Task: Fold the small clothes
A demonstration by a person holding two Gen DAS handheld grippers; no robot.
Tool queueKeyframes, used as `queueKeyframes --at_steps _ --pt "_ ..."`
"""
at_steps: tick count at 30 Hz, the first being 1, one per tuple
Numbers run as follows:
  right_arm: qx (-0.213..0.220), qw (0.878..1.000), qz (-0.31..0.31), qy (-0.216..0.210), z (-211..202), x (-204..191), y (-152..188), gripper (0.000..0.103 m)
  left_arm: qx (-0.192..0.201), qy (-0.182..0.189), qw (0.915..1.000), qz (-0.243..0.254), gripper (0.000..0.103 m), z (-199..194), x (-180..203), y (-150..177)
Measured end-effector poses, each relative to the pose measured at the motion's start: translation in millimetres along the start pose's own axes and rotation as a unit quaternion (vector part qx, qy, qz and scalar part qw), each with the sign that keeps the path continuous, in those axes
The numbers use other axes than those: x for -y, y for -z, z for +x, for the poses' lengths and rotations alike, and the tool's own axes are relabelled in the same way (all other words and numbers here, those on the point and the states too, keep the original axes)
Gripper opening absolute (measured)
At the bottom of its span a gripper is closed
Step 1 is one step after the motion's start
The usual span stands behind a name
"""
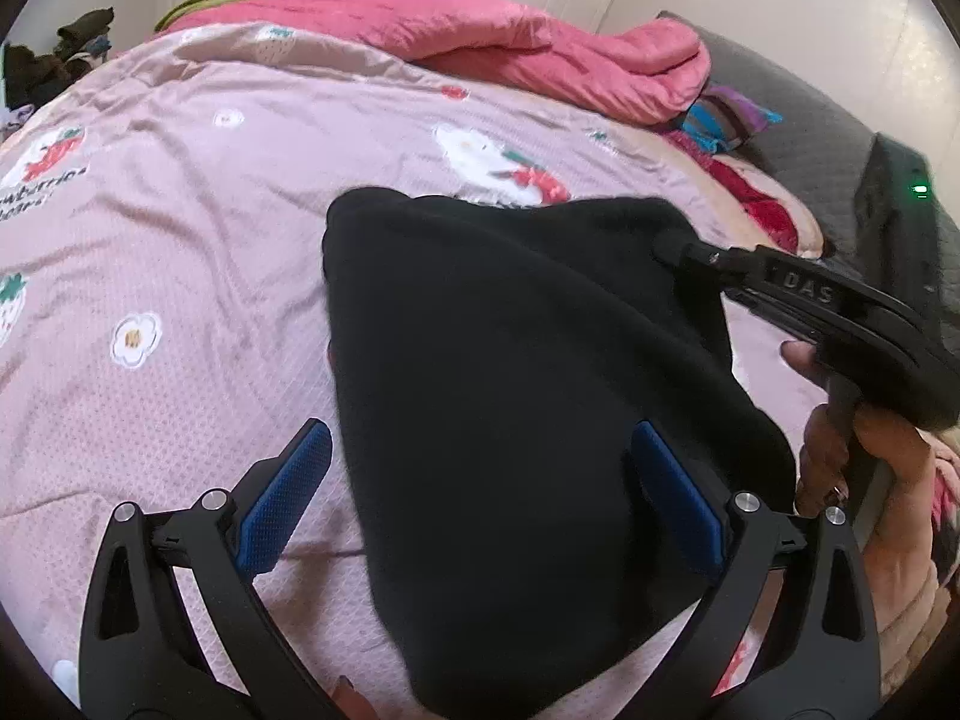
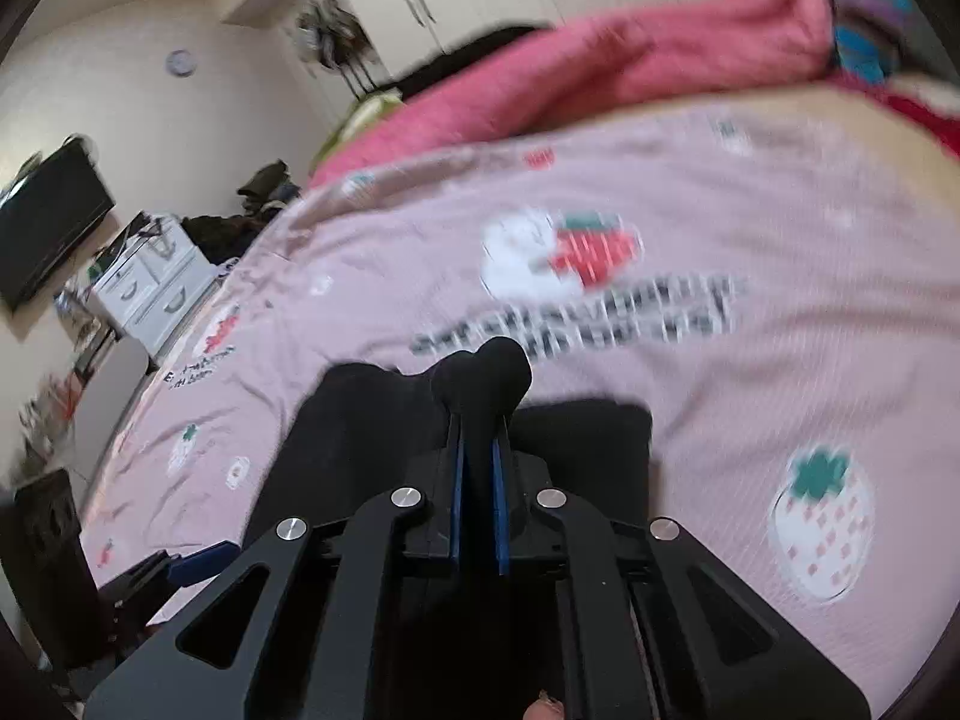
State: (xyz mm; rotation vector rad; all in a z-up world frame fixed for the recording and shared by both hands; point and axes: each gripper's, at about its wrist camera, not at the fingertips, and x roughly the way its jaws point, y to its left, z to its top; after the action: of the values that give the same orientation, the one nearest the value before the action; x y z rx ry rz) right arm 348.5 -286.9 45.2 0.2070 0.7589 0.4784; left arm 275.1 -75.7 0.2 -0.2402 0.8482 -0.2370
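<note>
A black garment [image 1: 510, 390] lies on the pink strawberry-print bedspread [image 1: 180, 240]. My left gripper [image 1: 480, 429] hovers over its near part, open wide; its left pad [image 1: 282, 498] is above the bedspread and its right pad [image 1: 678, 498] above the cloth. My right gripper [image 1: 666, 246] comes in from the right and pinches the garment's far right corner, lifting it. In the right wrist view, the right gripper [image 2: 480, 426] is shut on a bunched fold of the black garment [image 2: 492, 372], which sticks out past the tips. A hand [image 1: 870, 480] holds its handle.
A rumpled pink quilt [image 1: 510, 42] lies across the far side of the bed, with colourful clothes [image 1: 726, 120] at its right end. Beyond the bed's left edge stand a white drawer unit [image 2: 150, 282], a pile of dark clothes [image 2: 240, 222] and a wall television [image 2: 48, 222].
</note>
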Motion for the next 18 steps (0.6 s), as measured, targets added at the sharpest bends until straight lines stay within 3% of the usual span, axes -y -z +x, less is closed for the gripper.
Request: queueKeyframes --at_steps 5,12,18 --pt "0.029 0.998 -0.024 0.05 -13 1 -8 0.006 -0.014 -0.003 0.9997 0.019 0.093 12 14 -4" --pt "-0.036 0.993 -0.033 0.105 27 26 11 0.006 -0.027 -0.025 0.9978 0.055 0.093 23 24 0" --pt "-0.049 0.991 -0.033 0.121 41 34 23 0.008 -0.027 -0.023 0.9979 0.054 0.093 25 23 1"
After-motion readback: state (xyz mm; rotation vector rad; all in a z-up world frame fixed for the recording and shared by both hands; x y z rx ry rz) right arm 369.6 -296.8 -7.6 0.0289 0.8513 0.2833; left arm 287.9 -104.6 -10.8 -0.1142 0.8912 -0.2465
